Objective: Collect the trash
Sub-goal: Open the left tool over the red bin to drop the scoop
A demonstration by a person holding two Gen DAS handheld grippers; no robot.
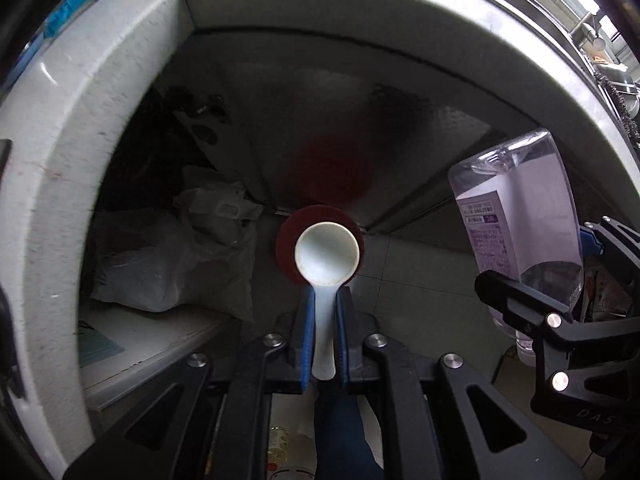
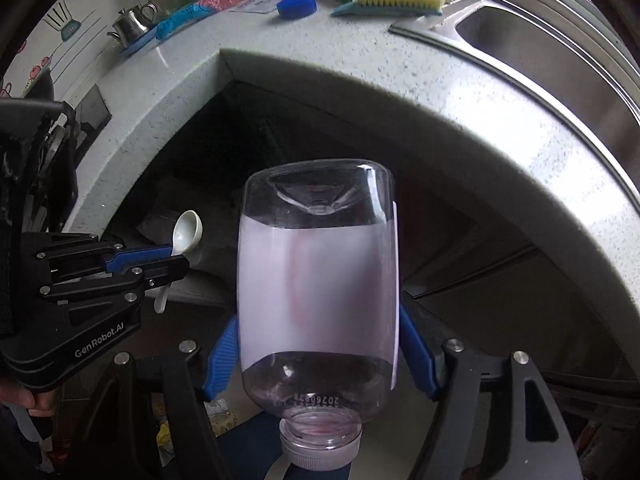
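My left gripper [image 1: 326,300] is shut on the handle of a white plastic spoon [image 1: 327,254], whose bowl points away from me, down into the dark space under the counter. Directly behind the bowl lies a dark red round object [image 1: 286,236]. In the right wrist view a clear plastic bottle [image 2: 318,280] with a pale pink label sits upside down, white cap toward the camera, with my right gripper [image 2: 319,316] shut on its sides. The left wrist view shows that bottle [image 1: 520,216] at the right, and the right wrist view shows the spoon [image 2: 187,232] at the left.
A grey speckled counter [image 2: 320,64] curves around the dark opening, with a steel sink [image 2: 540,52] at the right. On it lie a scrubbing brush [image 2: 396,0], a blue lid [image 2: 297,7] and a steel teapot [image 2: 134,24]. A white plastic bag [image 1: 180,264] slumps under the counter at the left.
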